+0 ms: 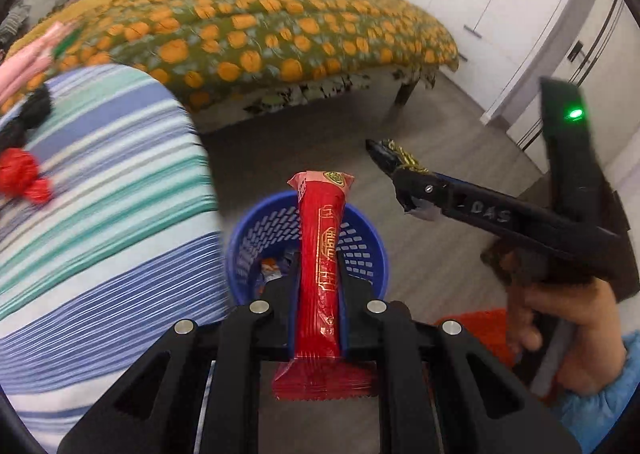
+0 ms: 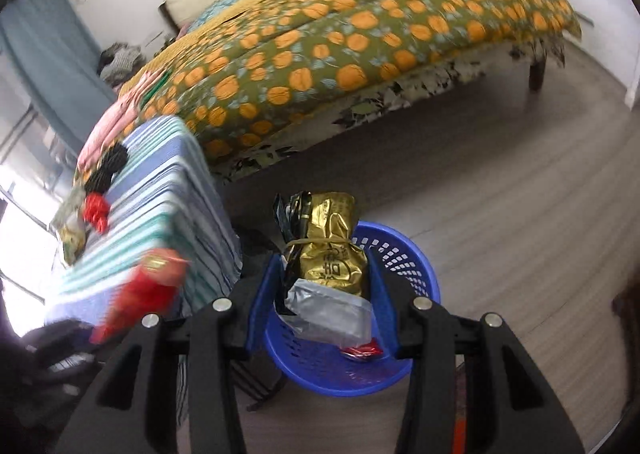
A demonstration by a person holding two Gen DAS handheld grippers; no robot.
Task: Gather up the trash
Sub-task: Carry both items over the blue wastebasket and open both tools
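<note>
The left gripper [image 1: 320,274] has its jaws clamped on a long red wrapper [image 1: 322,254] that stands upright over the blue basket [image 1: 360,242] on the floor, and the right gripper [image 2: 326,274] has its jaws closed on a gold packet [image 2: 332,254] bundled with a black piece and a silvery pouch, also above that basket, where a few scraps already lie. Just left of the basket is the striped-cloth bench [image 1: 100,214] carrying a crumpled red piece [image 1: 24,176] and a black one. Beyond stands the bed [image 1: 260,34] with its orange-patterned quilt.
</note>
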